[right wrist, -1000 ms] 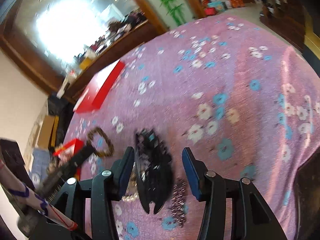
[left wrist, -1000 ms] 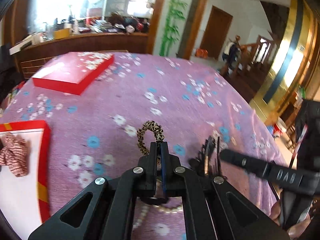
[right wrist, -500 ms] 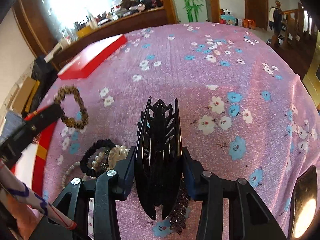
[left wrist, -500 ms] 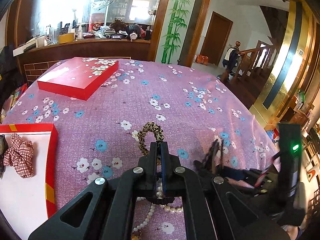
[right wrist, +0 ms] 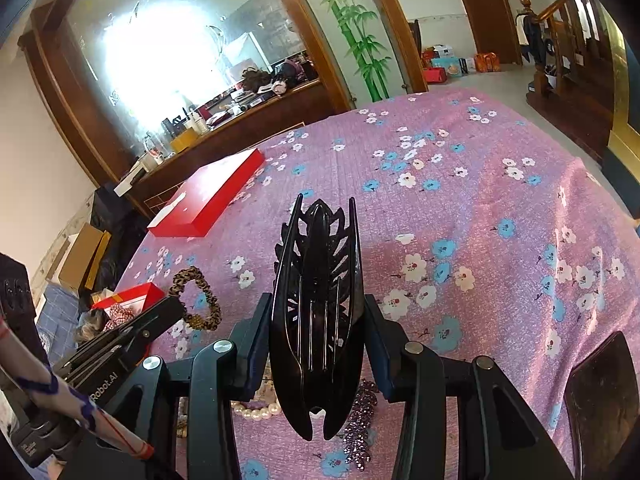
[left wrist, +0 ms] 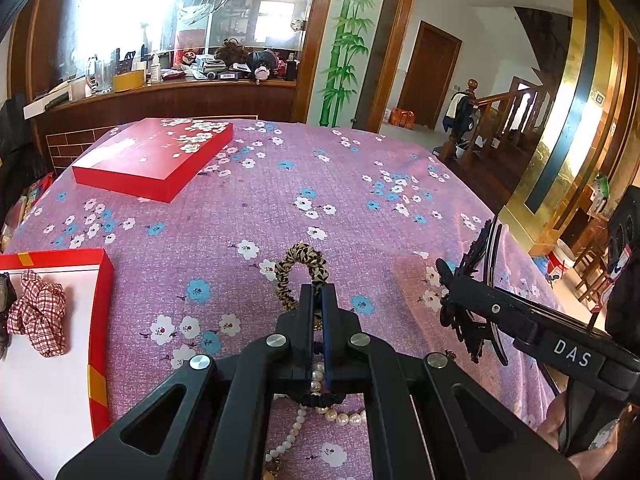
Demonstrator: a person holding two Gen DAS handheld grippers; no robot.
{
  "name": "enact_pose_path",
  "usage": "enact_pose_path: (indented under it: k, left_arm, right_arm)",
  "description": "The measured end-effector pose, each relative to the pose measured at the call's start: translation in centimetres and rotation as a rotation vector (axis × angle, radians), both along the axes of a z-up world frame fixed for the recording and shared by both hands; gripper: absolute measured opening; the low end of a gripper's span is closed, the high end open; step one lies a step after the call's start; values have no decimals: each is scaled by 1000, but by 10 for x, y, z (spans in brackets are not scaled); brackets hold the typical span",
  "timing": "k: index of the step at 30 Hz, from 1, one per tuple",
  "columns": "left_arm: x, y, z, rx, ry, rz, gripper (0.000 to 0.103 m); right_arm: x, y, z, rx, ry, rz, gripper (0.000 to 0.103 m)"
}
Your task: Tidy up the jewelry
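Observation:
My left gripper (left wrist: 319, 290) is shut on a leopard-print scrunchie (left wrist: 301, 272), pinching its near loop just over the purple flowered tablecloth (left wrist: 320, 184). The right gripper (right wrist: 316, 301) is shut on a large black claw hair clip (right wrist: 318, 280), whose tip points away from me. The left wrist view shows that clip (left wrist: 478, 276) at the right, held above the cloth. A pearl necklace (left wrist: 320, 410) and a purple rhinestone clip (right wrist: 360, 428) lie under the grippers. The scrunchie (right wrist: 196, 300) and left gripper (right wrist: 168, 312) show at the left in the right wrist view.
An open red box with a white inside (left wrist: 100, 320) sits at the left and holds a red plaid scrunchie (left wrist: 38, 316). Its red flowered lid (left wrist: 156, 160) lies at the back left. The table edge drops off at the right (left wrist: 520, 248). A dark object (right wrist: 600, 400) stands near right.
The right gripper's jaws have closed from either side onto the black claw clip and raised it slightly off the cloth. The left gripper keeps its hold on the scrunchie in place.

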State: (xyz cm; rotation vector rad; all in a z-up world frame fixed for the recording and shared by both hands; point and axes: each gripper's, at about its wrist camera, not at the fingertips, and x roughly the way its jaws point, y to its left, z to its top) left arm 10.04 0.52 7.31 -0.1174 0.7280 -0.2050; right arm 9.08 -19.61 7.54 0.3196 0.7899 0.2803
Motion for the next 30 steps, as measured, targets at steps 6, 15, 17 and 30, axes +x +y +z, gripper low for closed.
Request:
enact_pose_path:
  k: [6,15,17,30]
  left_arm:
    - [-1,-3,0,20,-10,6,3]
    - [-5,-3,3,45,-34,23,3]
    - [-7,-2,5,46,-40,25,3]
    - [-14,7,15,30,-70,48,3]
  right_arm:
    - [-3,1,2,0,-10,7,46]
    - [-5,6,4,-6,-23,23,46]
    - [-5,8,5,-11,-28,28,46]
    - [-8,16,6,-26,-55,57,46]
